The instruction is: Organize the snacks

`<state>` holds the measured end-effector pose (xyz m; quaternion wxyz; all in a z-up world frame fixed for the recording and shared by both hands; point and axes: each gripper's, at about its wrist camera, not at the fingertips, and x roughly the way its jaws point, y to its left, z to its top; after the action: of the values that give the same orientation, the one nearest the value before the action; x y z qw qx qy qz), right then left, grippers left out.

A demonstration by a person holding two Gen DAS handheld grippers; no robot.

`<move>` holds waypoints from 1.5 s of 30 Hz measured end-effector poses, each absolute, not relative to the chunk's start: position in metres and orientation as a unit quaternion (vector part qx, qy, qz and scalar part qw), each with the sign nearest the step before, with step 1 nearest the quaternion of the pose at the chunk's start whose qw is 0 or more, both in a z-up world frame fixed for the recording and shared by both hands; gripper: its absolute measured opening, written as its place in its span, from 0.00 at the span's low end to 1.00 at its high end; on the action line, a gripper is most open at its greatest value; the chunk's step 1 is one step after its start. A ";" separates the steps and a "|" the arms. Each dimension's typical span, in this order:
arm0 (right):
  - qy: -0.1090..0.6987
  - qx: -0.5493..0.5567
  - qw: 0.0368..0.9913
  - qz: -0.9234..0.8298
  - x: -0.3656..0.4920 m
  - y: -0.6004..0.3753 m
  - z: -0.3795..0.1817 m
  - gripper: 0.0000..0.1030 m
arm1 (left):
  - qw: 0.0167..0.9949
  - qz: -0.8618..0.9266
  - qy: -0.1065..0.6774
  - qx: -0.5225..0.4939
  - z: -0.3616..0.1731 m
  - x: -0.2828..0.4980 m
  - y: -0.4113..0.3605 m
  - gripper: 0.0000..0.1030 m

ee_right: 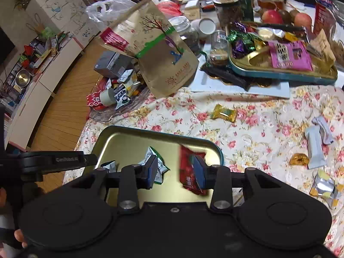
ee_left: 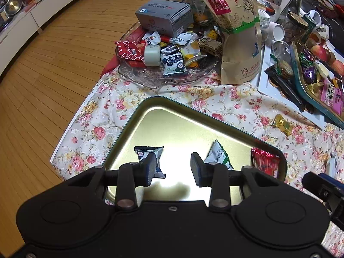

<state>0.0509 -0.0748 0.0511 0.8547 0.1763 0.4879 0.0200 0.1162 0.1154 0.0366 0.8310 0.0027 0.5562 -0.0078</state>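
A gold tin tray (ee_left: 172,124) (ee_right: 129,142) lies on the flowered tablecloth. In it are a black-and-white packet (ee_left: 148,150) (ee_right: 109,165), a green-and-white packet (ee_left: 217,154) (ee_right: 162,165) and a red packet (ee_left: 265,161) (ee_right: 187,172). My left gripper (ee_left: 173,169) hangs open over the tray with nothing between its fingers. My right gripper (ee_right: 175,169) is open above the tray's right corner. The red packet, blurred, stands against the inner side of its right finger and is clear of the left one. A gold candy (ee_right: 223,112) (ee_left: 281,124) lies loose beyond the tray.
A glass dish (ee_left: 163,73) heaped with snacks and a brown paper bag (ee_left: 236,32) stand behind the tray. A second tin tray (ee_right: 279,73) of candies sits at the back right. A white bar (ee_right: 314,148) and other loose snacks lie on the right. The table edge and wooden floor are on the left.
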 end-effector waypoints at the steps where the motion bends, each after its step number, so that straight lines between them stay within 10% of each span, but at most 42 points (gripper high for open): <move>1: 0.484 0.172 0.858 0.020 0.051 -0.074 0.053 0.39 | 0.831 -0.008 0.556 0.004 0.036 0.116 0.115 0.45; 35: 0.505 0.171 0.846 -0.002 0.055 -0.076 0.036 0.43 | 0.887 0.012 0.460 0.047 0.075 0.107 0.097 0.47; 45: 0.455 0.131 0.880 -0.030 0.051 -0.071 0.039 0.46 | 0.917 0.020 0.395 0.048 0.097 0.095 0.094 0.68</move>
<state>0.0507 -0.0712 0.0387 0.8803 0.1312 0.4548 -0.0301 0.0948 0.0937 0.0971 0.9172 0.0475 0.3951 0.0202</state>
